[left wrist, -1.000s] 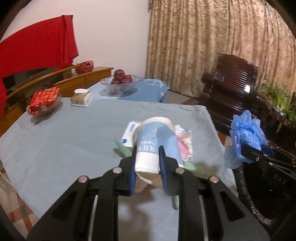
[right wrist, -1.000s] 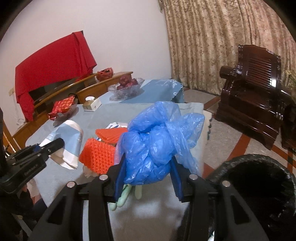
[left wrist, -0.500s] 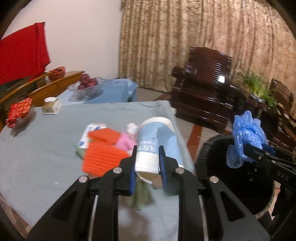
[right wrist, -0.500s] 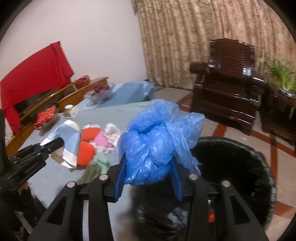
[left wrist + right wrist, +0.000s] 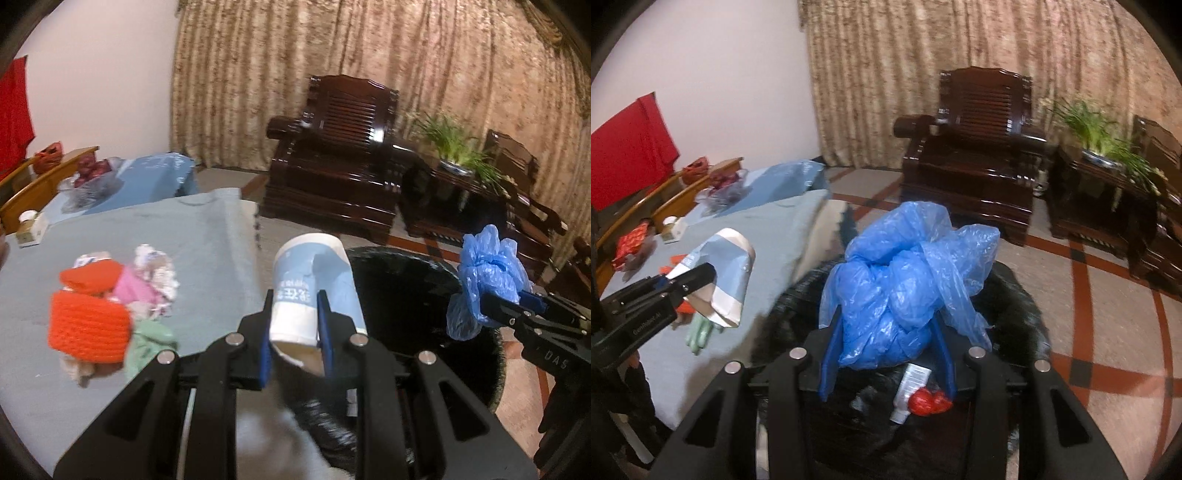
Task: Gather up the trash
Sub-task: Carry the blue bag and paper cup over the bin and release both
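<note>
My left gripper (image 5: pixel 294 317) is shut on a crushed blue and white paper cup (image 5: pixel 314 280), held at the table's right edge beside the black bin (image 5: pixel 406 280). From the right wrist view the same cup (image 5: pixel 720 273) shows at the left in the left gripper (image 5: pixel 698 280). Over the bin's mouth (image 5: pixel 1015 295) hangs a crumpled blue plastic bag (image 5: pixel 908 284), with my right gripper (image 5: pixel 886 343) shut on it. That bag (image 5: pixel 487 273) also appears at the right of the left wrist view. Inside the bin lie a white tube (image 5: pixel 910 387) and something red (image 5: pixel 929 402).
The table with a grey-blue cloth (image 5: pixel 192 236) carries orange knitted pieces (image 5: pixel 88 325), pink and green cloth (image 5: pixel 147 291), a tissue box (image 5: pixel 29 229) and a fruit bowl (image 5: pixel 88 181). A dark wooden armchair (image 5: pixel 343 162) and a side table with a plant (image 5: pixel 454 155) stand behind the bin.
Both grippers have swung to the right, away from the table's middle, each keeping its load. The bin has come under the blue bag and beside the cup.
</note>
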`<state>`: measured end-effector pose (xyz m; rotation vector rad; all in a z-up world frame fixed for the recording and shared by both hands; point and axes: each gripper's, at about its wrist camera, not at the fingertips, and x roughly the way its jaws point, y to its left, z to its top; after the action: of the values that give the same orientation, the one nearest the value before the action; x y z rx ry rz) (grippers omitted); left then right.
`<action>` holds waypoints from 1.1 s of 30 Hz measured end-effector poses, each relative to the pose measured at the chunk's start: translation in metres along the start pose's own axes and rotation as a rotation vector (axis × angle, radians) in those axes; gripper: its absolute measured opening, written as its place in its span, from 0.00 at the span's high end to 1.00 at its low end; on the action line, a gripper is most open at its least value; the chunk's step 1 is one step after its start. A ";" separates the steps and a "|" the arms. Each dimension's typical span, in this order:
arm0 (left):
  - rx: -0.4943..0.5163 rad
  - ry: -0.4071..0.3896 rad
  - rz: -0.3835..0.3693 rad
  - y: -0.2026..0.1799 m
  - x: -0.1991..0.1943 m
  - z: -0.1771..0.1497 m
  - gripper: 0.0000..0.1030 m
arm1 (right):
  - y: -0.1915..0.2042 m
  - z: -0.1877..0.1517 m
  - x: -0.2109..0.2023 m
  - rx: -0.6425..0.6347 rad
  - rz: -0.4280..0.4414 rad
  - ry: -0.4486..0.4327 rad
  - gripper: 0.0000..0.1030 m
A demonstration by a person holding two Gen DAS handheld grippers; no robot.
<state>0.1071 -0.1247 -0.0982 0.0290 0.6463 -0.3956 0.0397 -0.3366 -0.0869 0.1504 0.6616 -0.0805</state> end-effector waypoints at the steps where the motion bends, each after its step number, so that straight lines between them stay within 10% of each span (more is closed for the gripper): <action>1: 0.007 0.006 -0.011 -0.006 0.004 0.000 0.80 | -0.006 -0.002 0.000 0.006 -0.012 0.005 0.58; 15: 0.072 0.073 -0.088 -0.044 0.039 -0.008 0.79 | -0.033 -0.020 0.010 0.048 -0.086 0.057 0.54; 28: 0.039 0.083 -0.117 -0.030 0.037 -0.011 0.24 | -0.044 -0.030 0.007 0.074 -0.160 0.053 0.06; 33: 0.019 0.030 -0.049 -0.006 0.018 -0.007 0.13 | -0.040 -0.017 0.000 0.107 -0.149 0.009 0.06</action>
<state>0.1143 -0.1354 -0.1139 0.0368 0.6739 -0.4495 0.0242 -0.3733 -0.1048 0.2044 0.6768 -0.2594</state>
